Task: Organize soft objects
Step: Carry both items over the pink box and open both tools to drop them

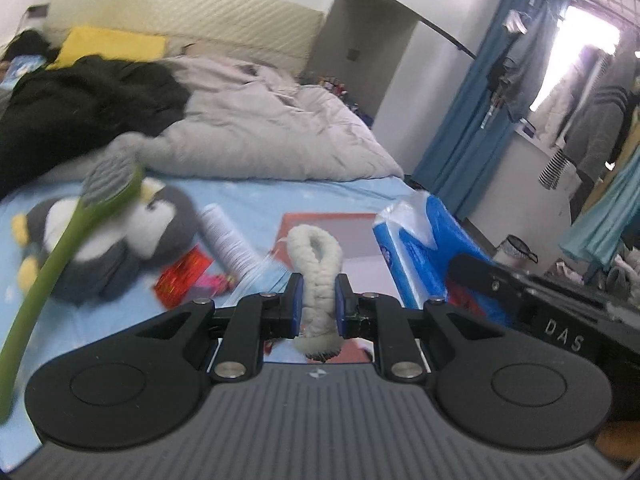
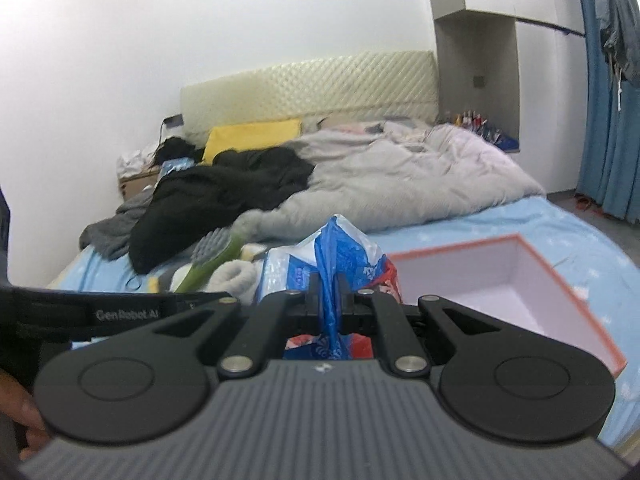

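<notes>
My left gripper (image 1: pixel 318 300) is shut on a cream knitted soft loop (image 1: pixel 316 256), held above the blue bed sheet; a green stem with a grey knitted head (image 1: pixel 108 176) swings at its left. My right gripper (image 2: pixel 329 292) is shut on the plastic wrap of a blue tissue pack (image 2: pixel 340 248), which also shows in the left wrist view (image 1: pixel 420 248). A grey penguin plush (image 1: pixel 120 236) lies on the sheet at the left. An open box with an orange rim (image 2: pixel 560 280) sits on the bed to the right of the tissue pack.
A grey duvet (image 2: pixel 400 176), black clothes (image 2: pixel 224 196) and a yellow pillow (image 2: pixel 252 136) cover the far half of the bed. A stack of paper cups (image 1: pixel 228 240) and red packets (image 1: pixel 184 276) lie near the penguin. Blue curtains (image 1: pixel 472 120) hang at the right.
</notes>
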{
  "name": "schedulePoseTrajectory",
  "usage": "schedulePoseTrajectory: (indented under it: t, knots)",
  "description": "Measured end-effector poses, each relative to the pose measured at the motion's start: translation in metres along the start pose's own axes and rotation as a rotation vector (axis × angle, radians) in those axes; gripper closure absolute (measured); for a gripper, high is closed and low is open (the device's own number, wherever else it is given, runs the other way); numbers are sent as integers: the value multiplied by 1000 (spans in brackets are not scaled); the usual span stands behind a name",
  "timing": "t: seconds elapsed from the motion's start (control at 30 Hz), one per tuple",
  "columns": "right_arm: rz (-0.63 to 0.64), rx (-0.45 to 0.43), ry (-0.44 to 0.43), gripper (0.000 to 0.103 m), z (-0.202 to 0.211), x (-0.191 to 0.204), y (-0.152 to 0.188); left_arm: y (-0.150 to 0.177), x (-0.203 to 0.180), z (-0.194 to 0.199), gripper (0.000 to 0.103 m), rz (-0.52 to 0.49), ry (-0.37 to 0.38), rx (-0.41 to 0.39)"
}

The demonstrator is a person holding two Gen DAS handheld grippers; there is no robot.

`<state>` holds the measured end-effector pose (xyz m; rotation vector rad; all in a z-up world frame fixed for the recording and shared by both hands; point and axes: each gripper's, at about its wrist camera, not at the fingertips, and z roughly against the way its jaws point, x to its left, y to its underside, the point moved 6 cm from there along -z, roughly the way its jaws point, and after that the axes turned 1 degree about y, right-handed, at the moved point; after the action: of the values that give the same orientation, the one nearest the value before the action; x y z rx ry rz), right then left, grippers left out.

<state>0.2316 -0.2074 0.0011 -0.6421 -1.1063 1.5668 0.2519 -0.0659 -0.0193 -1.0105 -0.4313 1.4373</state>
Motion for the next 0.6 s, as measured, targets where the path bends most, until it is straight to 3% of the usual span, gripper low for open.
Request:
schedulePoseTrajectory:
  t: [0.3,0.6]
  knots:
    - [-23,34,78,94,-32,-61,-30,-48,-56,-73,84,-75,62,51]
    - [-54,202,171,94,-71,-121,-6,-37,-83,-180,84,-70,71,250]
